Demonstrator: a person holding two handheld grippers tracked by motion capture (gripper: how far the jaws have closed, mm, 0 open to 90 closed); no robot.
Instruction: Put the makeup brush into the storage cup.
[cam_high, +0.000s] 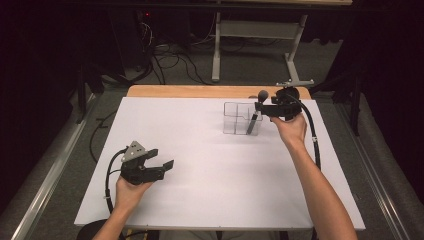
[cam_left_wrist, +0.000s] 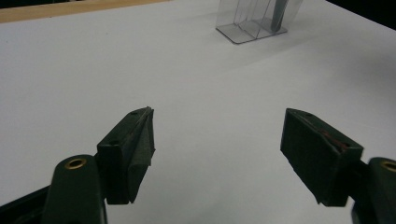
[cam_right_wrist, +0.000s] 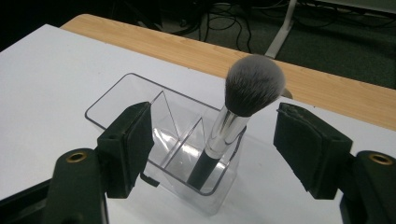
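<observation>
The left gripper (cam_high: 159, 161) rests low over the white sheet (cam_high: 210, 165) at the near left of the table (cam_high: 210, 91), held in the person's left hand (cam_high: 129, 192). Its jaws stand wide apart with nothing between them; in the left gripper view (cam_left_wrist: 217, 140) only bare sheet lies in the gap, and the clear box (cam_left_wrist: 254, 21) sits well ahead of the jaws, slightly to the right of their line.

In the high view the box (cam_high: 241, 119) stands on the far part of the sheet, right of middle. The brush (cam_high: 257, 111) stands in its right-hand compartment, handle down, bristle head up and tilted a little toward the right.

The right gripper (cam_high: 262, 106), in the right hand (cam_high: 290, 129), is just beside the box, at the height of the brush head. In the right gripper view (cam_right_wrist: 212, 140) its jaws are spread wide and grip nothing: the brush (cam_right_wrist: 238, 112) rises between them, apart from both pads, its head nearer the right jaw. The box (cam_right_wrist: 140, 105) lies just ahead of and below the jaws.
</observation>
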